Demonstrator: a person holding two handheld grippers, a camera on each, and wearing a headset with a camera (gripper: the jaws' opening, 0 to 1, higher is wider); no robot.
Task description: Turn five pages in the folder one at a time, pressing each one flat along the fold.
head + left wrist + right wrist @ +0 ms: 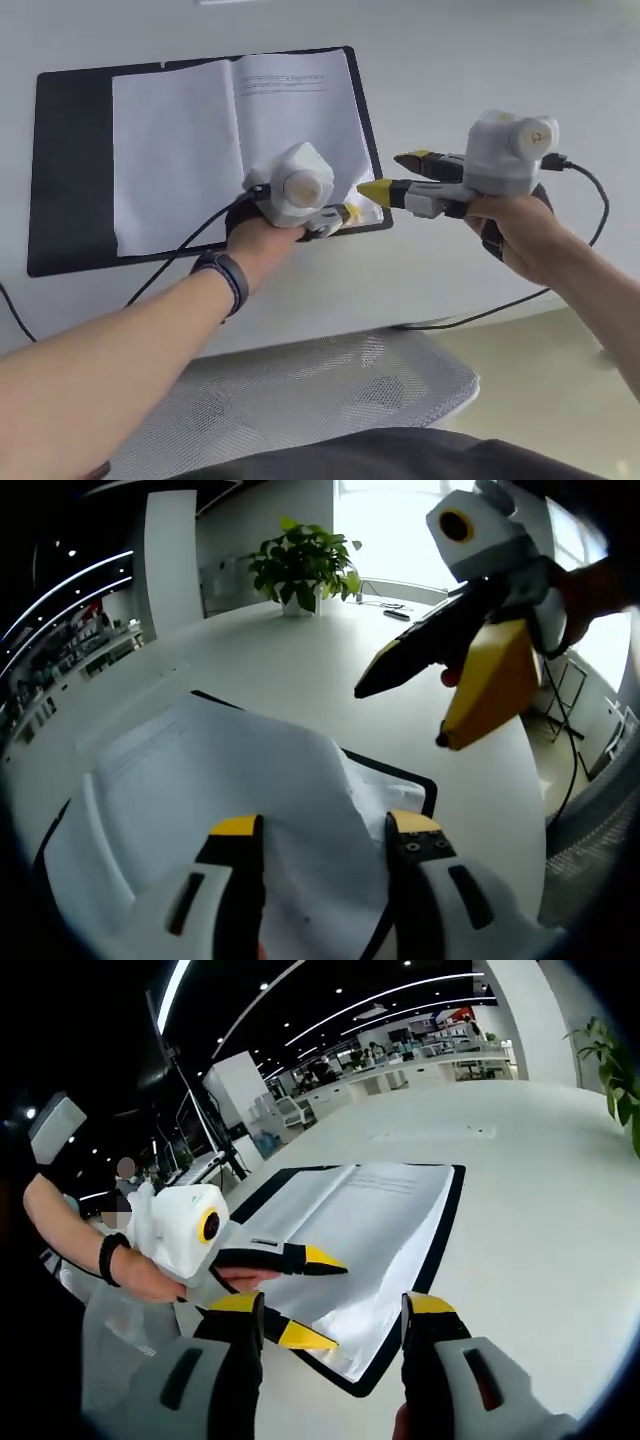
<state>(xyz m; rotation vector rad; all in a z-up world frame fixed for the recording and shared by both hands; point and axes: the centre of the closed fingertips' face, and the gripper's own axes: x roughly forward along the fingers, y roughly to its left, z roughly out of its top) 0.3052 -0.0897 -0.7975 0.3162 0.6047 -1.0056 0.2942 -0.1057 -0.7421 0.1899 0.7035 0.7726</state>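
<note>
The folder (70, 170) lay open on the white table (450, 60). The left arm reached forward and held the left gripper (340, 215) at the folder's near right corner, jaws spread with a raised page (250, 770) between them. The right hand (520, 235) held the right gripper (390, 175) sideways, just beside the folder, jaws apart and empty.
</note>
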